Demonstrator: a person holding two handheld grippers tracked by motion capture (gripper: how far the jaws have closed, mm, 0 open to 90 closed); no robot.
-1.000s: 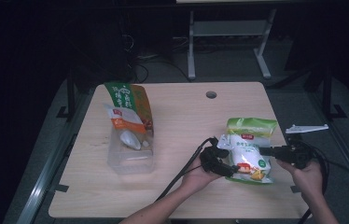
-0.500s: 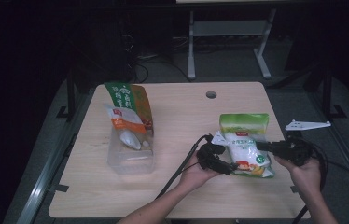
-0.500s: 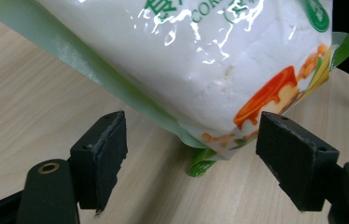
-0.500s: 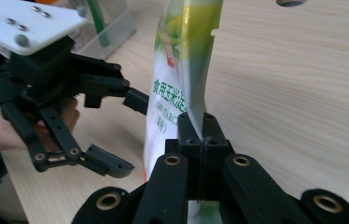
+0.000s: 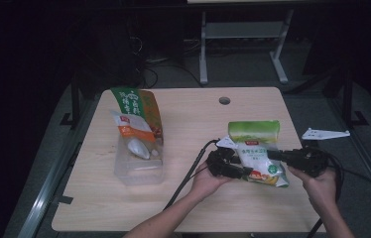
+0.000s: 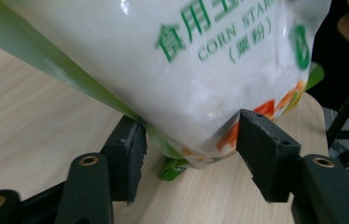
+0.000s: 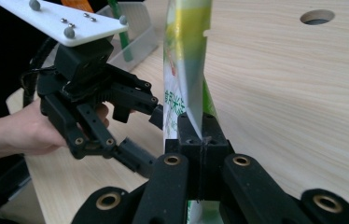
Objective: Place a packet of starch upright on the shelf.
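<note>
Currently the corn starch bag (image 5: 259, 154) sits at the right-front of the table (image 5: 198, 124): white pouch, green top band, green lettering, orange and yellow print at the bottom. Right gripper (image 7: 201, 128) is clamped on the bag's thin side edge, jaws fully together. Left gripper (image 6: 189, 154) has jaws spread either side of the bag's bottom corner, not pinching it. Versus the earlier frames, the bag has shifted toward the table middle and stands more upright, its green top lifted; both hands moved with it. Clear plastic bin (image 5: 139, 163) at left holds an orange-and-green bag (image 5: 139, 111) standing in it and a white packet (image 5: 135, 136) lying against it.
</note>
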